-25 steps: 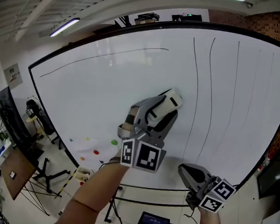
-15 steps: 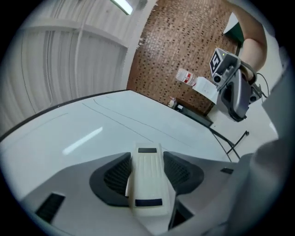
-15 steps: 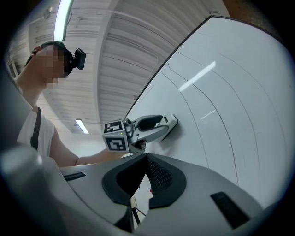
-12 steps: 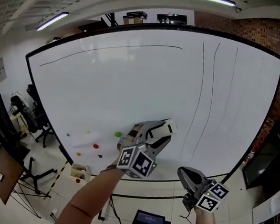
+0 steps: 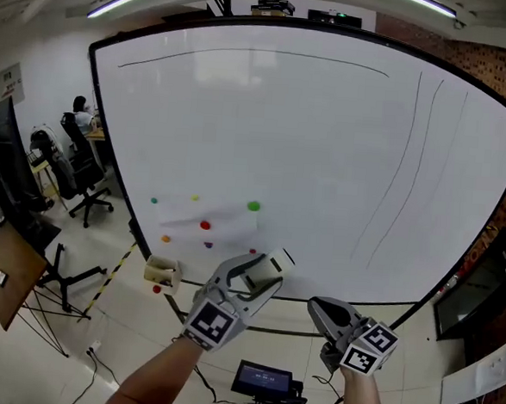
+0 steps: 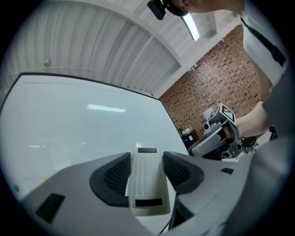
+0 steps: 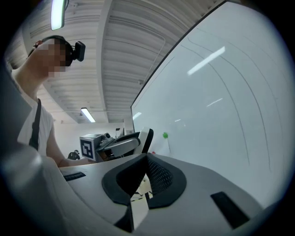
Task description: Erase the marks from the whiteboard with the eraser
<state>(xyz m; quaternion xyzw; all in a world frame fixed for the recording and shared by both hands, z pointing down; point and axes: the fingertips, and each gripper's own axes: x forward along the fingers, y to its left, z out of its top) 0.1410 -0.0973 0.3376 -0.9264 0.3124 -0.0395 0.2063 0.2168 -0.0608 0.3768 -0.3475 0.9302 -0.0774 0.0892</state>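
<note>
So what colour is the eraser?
Cream eraser, with two small black patches; the left gripper view shows it best.

left gripper (image 5: 263, 275): bottom centre, forearm reaching up-frame, jaws clamped on eraser (image 6: 147, 184) | right gripper (image 5: 325, 312): lower right, jaws pressed together, empty

Pads (image 6: 115, 174) of the left gripper (image 6: 147, 161) hide the eraser's (image 6: 146, 186) sides; coloured dots (image 5: 205, 225), lower left of the whiteboard (image 5: 284, 130), are too small to identify.
</note>
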